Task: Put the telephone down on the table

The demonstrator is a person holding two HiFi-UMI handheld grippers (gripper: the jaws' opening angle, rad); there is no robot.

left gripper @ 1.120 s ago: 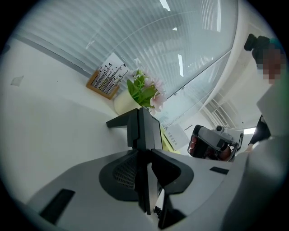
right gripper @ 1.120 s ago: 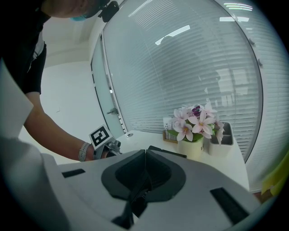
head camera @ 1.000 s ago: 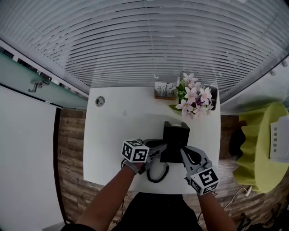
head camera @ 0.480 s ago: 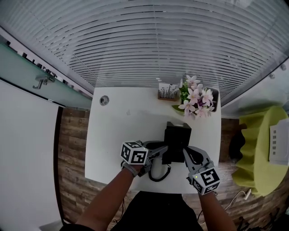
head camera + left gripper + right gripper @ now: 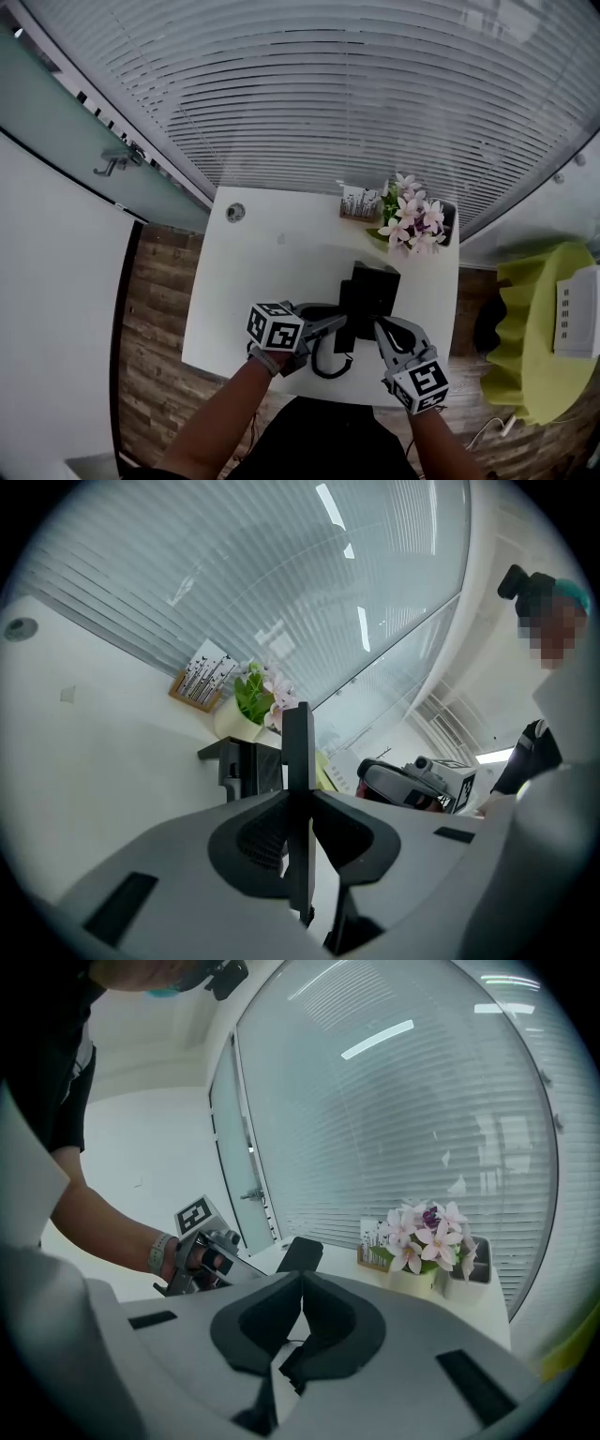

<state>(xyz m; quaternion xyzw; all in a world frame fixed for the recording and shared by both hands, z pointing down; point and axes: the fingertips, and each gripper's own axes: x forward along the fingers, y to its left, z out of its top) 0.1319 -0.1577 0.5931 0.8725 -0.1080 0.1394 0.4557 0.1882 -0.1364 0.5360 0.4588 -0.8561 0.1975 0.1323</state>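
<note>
Fingers (image 5: 253,832) of left gripper (image 5: 298,797), just closing, clamp telephone (image 5: 370,291) edge; right gripper (image 5: 302,1279) fingers (image 5: 258,1321) together.

Head view: the phone's (image 5: 371,281) near edge lies under the left gripper (image 5: 341,322) and the right gripper (image 5: 379,324). The cord (image 5: 326,367) runs out of sight beneath the left one. The left jaws, just closing, clamp a dark slab (image 5: 298,752). Which part of the phone this is cannot be told, and it blocks half the phone body behind. The right gripper view shows one phone corner only. Card holder (image 5: 360,201): print too small to read. Both forearms (image 5: 225,417) and the yellow cover (image 5: 534,328) are cut by frame edges.
</note>
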